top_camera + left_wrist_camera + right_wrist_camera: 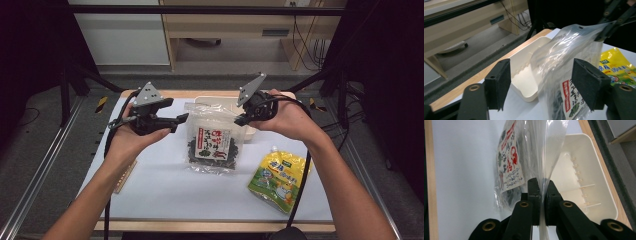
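Clear plastic bag of dark seaweed (215, 142) hangs over the white table (165, 185), its top corner pinched tight in the right gripper (239, 119). Left gripper (184, 118) is spread wide beside it, not touching.

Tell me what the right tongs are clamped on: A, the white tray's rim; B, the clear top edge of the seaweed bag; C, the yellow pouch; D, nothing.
B: in the right gripper view the right tongs pinch the clear film of the seaweed bag, shut on it.
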`<move>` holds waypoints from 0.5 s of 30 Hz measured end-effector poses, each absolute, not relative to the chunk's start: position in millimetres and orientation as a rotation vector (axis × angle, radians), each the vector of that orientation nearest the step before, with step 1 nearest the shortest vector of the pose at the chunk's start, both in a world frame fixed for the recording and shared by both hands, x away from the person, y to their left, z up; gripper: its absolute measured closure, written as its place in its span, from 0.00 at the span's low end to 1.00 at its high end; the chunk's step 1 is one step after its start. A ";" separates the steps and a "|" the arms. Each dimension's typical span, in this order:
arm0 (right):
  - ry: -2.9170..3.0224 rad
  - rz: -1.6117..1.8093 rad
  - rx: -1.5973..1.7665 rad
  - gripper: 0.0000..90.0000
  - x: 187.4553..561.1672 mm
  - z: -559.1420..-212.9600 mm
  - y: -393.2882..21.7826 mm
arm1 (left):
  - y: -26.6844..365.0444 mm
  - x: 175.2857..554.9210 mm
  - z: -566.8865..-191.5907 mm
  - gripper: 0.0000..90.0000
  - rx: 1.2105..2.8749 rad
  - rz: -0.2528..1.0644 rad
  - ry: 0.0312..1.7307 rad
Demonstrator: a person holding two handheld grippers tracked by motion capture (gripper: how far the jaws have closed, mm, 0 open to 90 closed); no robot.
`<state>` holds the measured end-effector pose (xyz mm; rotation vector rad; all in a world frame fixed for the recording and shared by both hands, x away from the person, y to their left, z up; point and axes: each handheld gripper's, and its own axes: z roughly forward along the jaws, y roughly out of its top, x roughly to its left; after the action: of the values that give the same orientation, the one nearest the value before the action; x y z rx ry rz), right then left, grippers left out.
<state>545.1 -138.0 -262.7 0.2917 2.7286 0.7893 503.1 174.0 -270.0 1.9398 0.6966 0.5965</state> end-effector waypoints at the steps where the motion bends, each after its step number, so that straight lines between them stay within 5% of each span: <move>1: 2.728 0.793 0.307 0.96 544.8 -261.5 -138.8 | 176.9 503.5 -272.2 0.31 1.934 0.587 0.710; 15: 2.705 0.850 0.440 0.97 541.6 -245.2 -153.4 | 202.6 510.7 -303.8 0.14 1.936 0.597 0.862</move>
<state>541.6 -153.4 -245.2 0.4403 2.7054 0.8504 510.7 202.6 -303.8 1.9361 0.8619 0.5969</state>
